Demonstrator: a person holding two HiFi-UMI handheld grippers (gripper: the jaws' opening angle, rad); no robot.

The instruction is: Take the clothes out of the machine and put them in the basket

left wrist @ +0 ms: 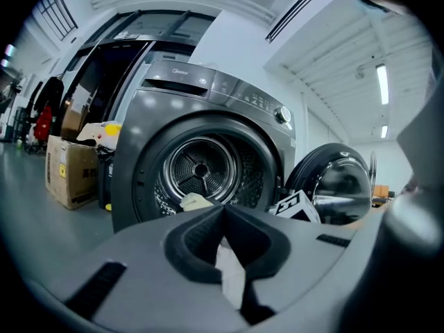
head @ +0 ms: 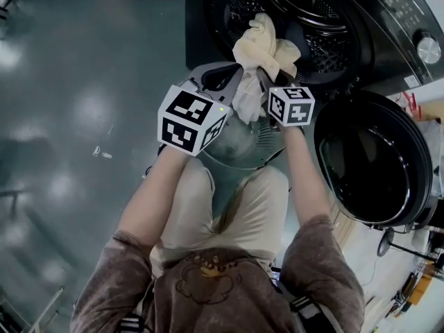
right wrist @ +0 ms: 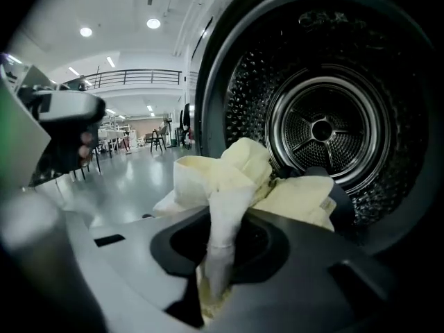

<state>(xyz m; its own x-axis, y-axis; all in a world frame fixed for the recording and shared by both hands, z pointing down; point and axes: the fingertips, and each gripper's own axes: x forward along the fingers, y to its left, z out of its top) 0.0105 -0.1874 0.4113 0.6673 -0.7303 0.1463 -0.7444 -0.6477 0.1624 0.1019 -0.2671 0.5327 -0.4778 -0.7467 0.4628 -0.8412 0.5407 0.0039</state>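
A bundle of cream and white cloth (head: 267, 46) hangs in front of the dark washing machine's drum opening (head: 316, 30). My left gripper (head: 237, 75) is shut on a white fold of the cloth (left wrist: 230, 272), seen pinched between its jaws in the left gripper view. My right gripper (head: 269, 78) comes in from the right and is shut on a whitish strip of the same bundle (right wrist: 220, 245), with the cream bunch (right wrist: 239, 172) just beyond its jaws. The drum (right wrist: 322, 130) behind looks bare. A grey round container (head: 239, 148), apparently the basket, sits below both grippers.
The machine's round door (head: 378, 161) stands open to the right of my right arm. A cardboard box (left wrist: 69, 172) stands on the floor left of the machine. The person's knees are right under the grippers. Grey floor (head: 83, 103) spreads to the left.
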